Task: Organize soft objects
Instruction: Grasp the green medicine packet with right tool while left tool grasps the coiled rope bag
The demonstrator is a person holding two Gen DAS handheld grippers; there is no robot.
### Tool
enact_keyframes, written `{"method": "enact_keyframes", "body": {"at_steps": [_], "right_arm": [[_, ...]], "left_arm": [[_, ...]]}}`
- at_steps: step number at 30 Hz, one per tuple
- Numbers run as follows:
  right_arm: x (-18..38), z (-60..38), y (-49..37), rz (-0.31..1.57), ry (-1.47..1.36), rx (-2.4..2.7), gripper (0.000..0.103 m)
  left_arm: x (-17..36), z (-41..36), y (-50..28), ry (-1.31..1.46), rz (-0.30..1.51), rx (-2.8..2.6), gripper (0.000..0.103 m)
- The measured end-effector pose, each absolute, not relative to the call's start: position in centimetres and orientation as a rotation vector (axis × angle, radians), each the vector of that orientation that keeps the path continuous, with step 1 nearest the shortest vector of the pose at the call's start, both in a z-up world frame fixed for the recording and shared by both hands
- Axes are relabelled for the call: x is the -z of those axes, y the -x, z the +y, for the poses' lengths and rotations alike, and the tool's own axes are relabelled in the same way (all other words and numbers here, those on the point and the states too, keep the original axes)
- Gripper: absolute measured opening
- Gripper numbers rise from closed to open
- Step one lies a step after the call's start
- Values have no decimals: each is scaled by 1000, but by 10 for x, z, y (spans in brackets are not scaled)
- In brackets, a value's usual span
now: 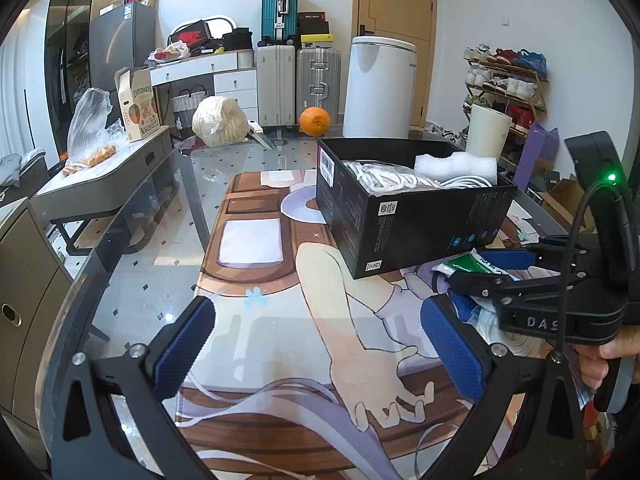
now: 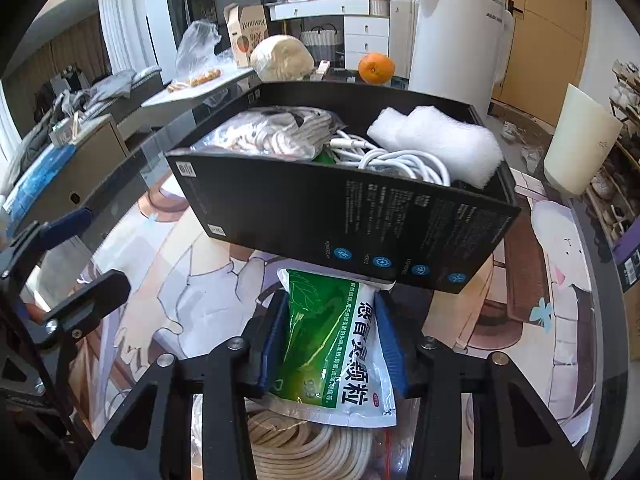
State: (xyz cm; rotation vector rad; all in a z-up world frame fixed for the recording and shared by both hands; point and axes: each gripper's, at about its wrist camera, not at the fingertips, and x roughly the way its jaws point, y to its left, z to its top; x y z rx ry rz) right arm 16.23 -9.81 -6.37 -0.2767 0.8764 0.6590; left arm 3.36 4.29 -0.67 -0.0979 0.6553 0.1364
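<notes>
Sachet held just before the box
The right hand-held gripper clamps the green sachet, long axis pointing toward the black box, probably touching it; the left hand-held gripper is wide, empty.

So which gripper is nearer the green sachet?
Right. The right gripper is clamped on the green sachet; the left gripper hangs open over the mat, off to its side.

— What are you reading off the green sachet?
— You're seeing "感冒灵颗粒" and "999"; the right gripper's body is showing "DAS"; the white bin is reading "AUX".
</notes>
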Motion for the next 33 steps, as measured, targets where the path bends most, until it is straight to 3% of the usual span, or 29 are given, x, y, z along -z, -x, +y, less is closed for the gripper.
{"method": "enact_keyframes", "body": {"at_steps": [33], "right_arm": [[17, -199, -152, 773, 71, -614, 43]], "left_arm": [[5, -49, -54, -75, 763, 216, 103]]}}
